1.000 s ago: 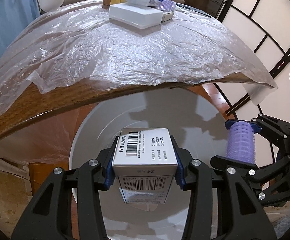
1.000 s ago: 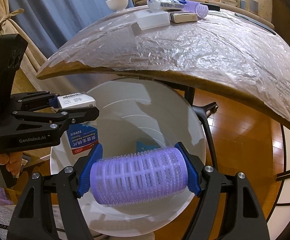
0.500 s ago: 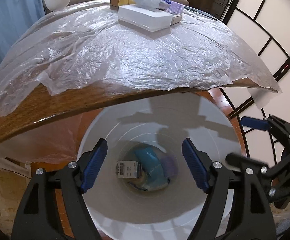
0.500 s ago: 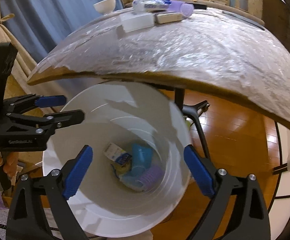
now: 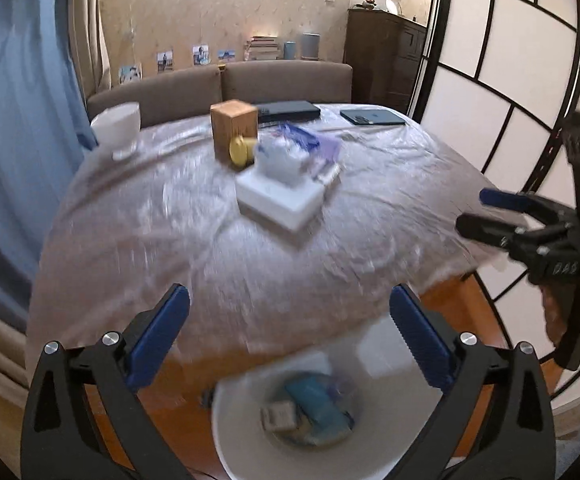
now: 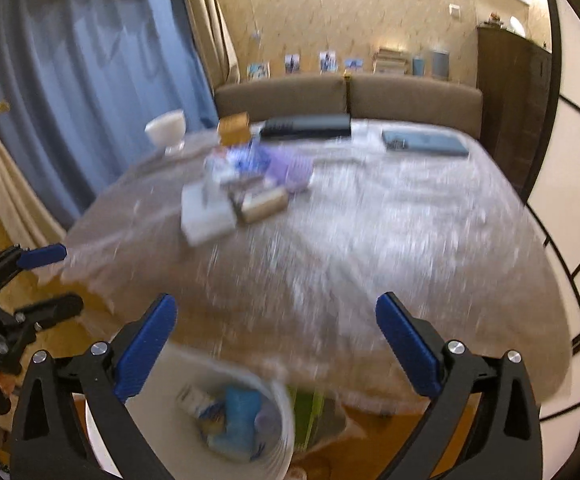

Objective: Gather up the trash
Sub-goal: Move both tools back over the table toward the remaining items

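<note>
My left gripper [image 5: 288, 320] is open and empty, raised above the near table edge. My right gripper [image 6: 276, 328] is open and empty too; it shows at the right of the left wrist view [image 5: 486, 210]. The white trash bin [image 5: 246, 452] stands on the floor below the table and holds a white box [image 5: 278, 416], a blue packet [image 5: 318, 400] and other trash. It also shows in the right wrist view [image 6: 278, 456]. On the plastic-covered table [image 5: 162, 240] lie a white box [image 5: 278, 202], a crumpled white and blue bag [image 5: 280, 156] and a purple item [image 6: 290, 166]. Both views are blurred.
A wooden box [image 5: 234, 130], a yellow cap [image 5: 242, 150], a white bowl [image 5: 116, 128], a black flat device [image 5: 286, 110] and a dark tablet [image 5: 372, 117] sit further back. A brown sofa back [image 5: 282, 80] stands behind the table, blue curtains left, a paper screen right.
Both grippers let go of the barcode box and the purple roller, which now lie in the bin. Both grippers then rose from the bin to look across the table top.
</note>
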Available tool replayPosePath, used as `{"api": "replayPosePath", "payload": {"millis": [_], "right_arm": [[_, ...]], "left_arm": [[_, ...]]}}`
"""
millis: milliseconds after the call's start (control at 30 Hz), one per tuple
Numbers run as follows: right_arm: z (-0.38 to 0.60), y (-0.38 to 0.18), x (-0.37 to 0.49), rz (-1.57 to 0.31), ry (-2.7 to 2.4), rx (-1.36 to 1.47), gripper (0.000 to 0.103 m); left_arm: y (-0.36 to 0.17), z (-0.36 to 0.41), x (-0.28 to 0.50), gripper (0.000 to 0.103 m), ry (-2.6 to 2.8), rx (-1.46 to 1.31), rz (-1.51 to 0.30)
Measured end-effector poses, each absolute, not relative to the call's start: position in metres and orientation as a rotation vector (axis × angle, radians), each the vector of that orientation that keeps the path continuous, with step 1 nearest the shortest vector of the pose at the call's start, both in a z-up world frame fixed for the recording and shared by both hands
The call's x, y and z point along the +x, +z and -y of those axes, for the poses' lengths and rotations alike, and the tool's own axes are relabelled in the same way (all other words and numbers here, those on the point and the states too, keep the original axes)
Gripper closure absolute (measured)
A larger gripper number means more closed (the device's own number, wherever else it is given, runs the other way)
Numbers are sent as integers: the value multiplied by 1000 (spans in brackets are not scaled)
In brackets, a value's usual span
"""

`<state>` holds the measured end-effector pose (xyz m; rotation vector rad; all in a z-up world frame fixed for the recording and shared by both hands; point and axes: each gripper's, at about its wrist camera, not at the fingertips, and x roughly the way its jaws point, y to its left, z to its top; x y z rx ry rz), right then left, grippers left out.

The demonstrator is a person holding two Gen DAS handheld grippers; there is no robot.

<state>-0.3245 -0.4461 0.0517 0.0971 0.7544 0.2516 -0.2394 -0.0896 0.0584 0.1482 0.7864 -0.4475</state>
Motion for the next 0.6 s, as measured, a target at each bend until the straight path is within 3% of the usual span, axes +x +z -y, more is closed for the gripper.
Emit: {"api": "replayPosePath", "payload": {"millis": [600], "right_arm": [[439, 39, -198, -824, 289, 67, 5]], "left_arm": [[19, 149, -125, 2, -514, 375, -795]]}}
